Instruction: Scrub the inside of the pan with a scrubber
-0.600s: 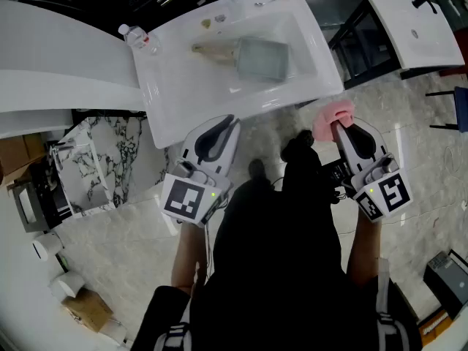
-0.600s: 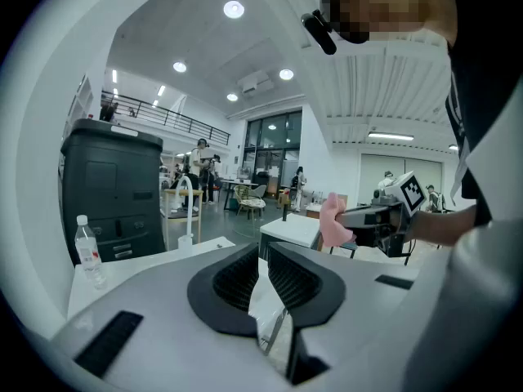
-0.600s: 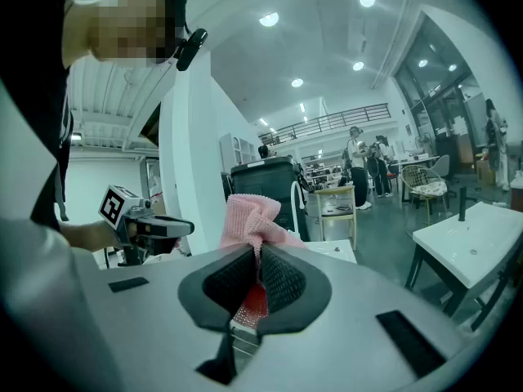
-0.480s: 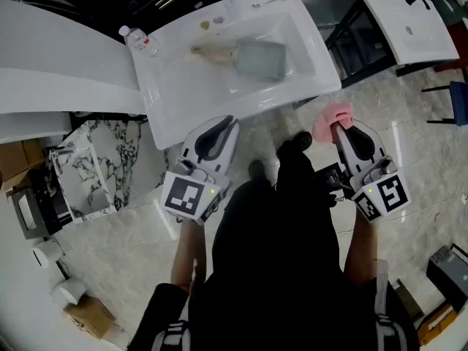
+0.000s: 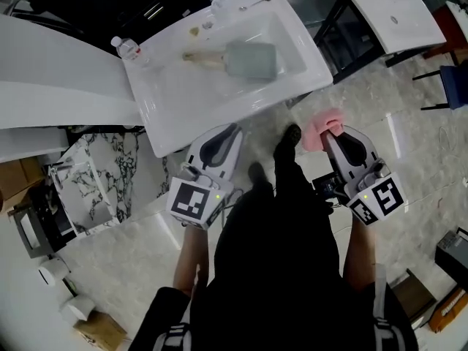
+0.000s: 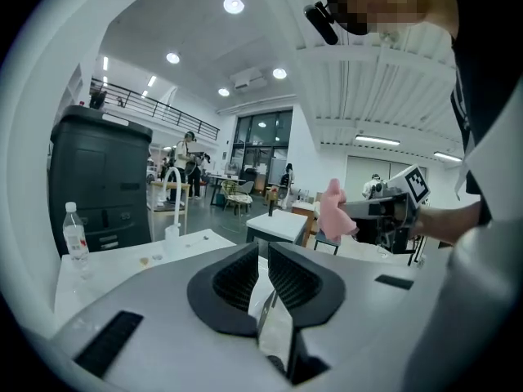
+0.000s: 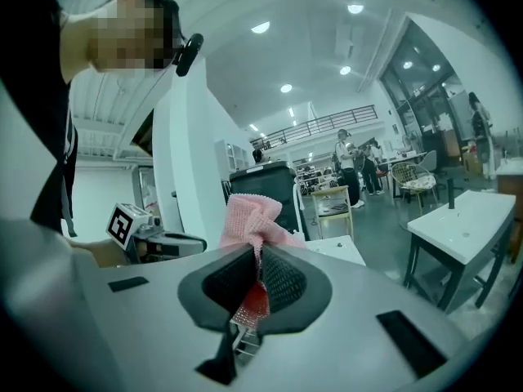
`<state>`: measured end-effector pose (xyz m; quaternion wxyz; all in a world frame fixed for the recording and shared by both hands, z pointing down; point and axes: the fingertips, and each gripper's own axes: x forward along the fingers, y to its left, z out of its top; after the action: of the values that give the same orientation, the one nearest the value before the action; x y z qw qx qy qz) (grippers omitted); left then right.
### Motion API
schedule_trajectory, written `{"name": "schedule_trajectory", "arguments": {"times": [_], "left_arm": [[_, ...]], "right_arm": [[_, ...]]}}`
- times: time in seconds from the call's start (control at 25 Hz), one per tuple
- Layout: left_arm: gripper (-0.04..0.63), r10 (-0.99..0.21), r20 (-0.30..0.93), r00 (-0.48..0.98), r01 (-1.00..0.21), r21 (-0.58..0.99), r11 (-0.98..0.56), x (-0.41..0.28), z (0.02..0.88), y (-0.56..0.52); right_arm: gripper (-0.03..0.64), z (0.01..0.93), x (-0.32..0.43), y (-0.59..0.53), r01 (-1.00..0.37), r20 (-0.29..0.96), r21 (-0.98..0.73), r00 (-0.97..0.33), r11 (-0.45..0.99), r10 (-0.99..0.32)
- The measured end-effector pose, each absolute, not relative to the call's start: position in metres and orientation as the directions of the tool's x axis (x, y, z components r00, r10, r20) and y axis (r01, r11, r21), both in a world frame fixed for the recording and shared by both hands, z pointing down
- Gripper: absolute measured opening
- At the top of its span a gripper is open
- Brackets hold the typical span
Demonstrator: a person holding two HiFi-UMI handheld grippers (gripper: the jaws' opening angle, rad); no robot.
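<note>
A grey square pan [image 5: 252, 58] with a wooden handle lies in the basin of the white sink [image 5: 168, 115], well ahead of both grippers. My right gripper [image 5: 330, 131] is shut on a pink scrubber [image 5: 322, 125], held over the floor to the right of the sink's near corner. In the right gripper view the scrubber [image 7: 253, 216] sticks up out of that gripper [image 7: 257, 251], pinched between the jaws. My left gripper [image 5: 232, 129] hangs just short of the sink's front edge. Its jaws stand together with nothing between them [image 6: 263, 247].
A water bottle [image 5: 126, 48] stands on the sink's far left corner, a faucet [image 5: 218, 2] at its back. A second white basin table [image 5: 384, 13] is at the upper right, with a blue chair [image 5: 453, 86] beside it. A marble slab [image 5: 102, 167] and cardboard boxes lie at the left.
The sink and the side table have slid left and up in the head view. Both grippers keep their pose, and the scrubber stays in the right one.
</note>
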<state>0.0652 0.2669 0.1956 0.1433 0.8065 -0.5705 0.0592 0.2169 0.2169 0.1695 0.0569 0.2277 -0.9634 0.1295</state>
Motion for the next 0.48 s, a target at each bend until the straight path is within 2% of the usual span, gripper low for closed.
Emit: {"name": "schedule_trajectory", "arguments": {"times": [0.12,0.24,0.36,0.48], "left_arm": [[0.06,-0.879,0.294,0.375,-0.926,0.167,-0.339,0.071,0.206,0.262],[0.058,-0.836,0.361,0.414,-0.908,0.094,-0.409,0.078,0.216,0.25],[0.052,-0.822,0.413,0.392,-0.903,-0.001,-0.431,0.079,0.221,0.23],[0.052,-0.826,0.423,0.372,-0.914,0.011,-0.406,0.07,0.222,0.206]], "right_arm": [[0.037,0.168,0.217,0.207,-0.445,0.141,-0.242,-0.895,0.862,-0.423],[0.038,0.179,0.215,0.19,-0.43,0.154,-0.275,-0.903,0.86,-0.402],[0.038,0.188,0.205,0.171,-0.396,0.157,-0.307,-0.918,0.865,-0.365],[0.038,0.192,0.191,0.145,-0.357,0.147,-0.329,-0.934,0.874,-0.326]]}}
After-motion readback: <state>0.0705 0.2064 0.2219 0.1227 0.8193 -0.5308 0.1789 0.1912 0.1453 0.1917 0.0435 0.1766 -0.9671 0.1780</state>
